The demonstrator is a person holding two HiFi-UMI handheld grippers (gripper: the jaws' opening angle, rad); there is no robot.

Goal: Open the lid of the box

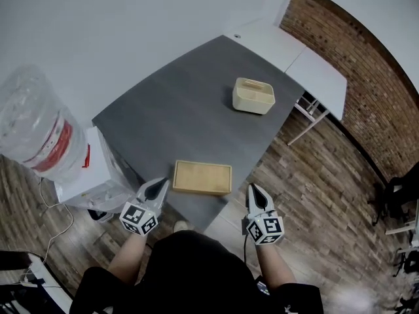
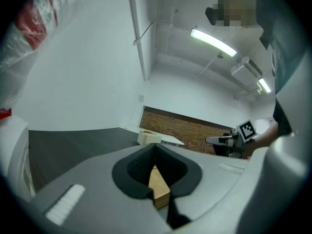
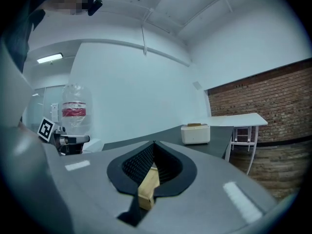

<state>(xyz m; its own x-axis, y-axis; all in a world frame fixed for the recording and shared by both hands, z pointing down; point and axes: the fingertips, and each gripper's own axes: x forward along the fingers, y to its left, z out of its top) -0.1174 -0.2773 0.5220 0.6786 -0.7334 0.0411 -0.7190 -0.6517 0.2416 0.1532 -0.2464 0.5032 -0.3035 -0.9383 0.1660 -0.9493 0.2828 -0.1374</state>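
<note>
A flat wooden box [image 1: 202,177] lies near the front edge of the dark grey table [image 1: 177,103], its lid down. My left gripper [image 1: 160,184] hovers just off the box's left end with its jaws together and nothing in them. On the other side, my right gripper [image 1: 255,190] is held beyond the table's edge, off the box's right end, also shut and empty. In the left gripper view the jaws [image 2: 155,147] meet at a point, and a sliver of the wooden box [image 2: 160,186] shows below them. The right gripper view [image 3: 153,145] shows the same wood [image 3: 146,186].
A cream container with a wooden handle [image 1: 253,95] stands at the table's far right. A water dispenser with a big clear bottle [image 1: 39,129] is at the left. A white table [image 1: 308,61] adjoins the far end, with a brick wall [image 1: 366,90] behind it.
</note>
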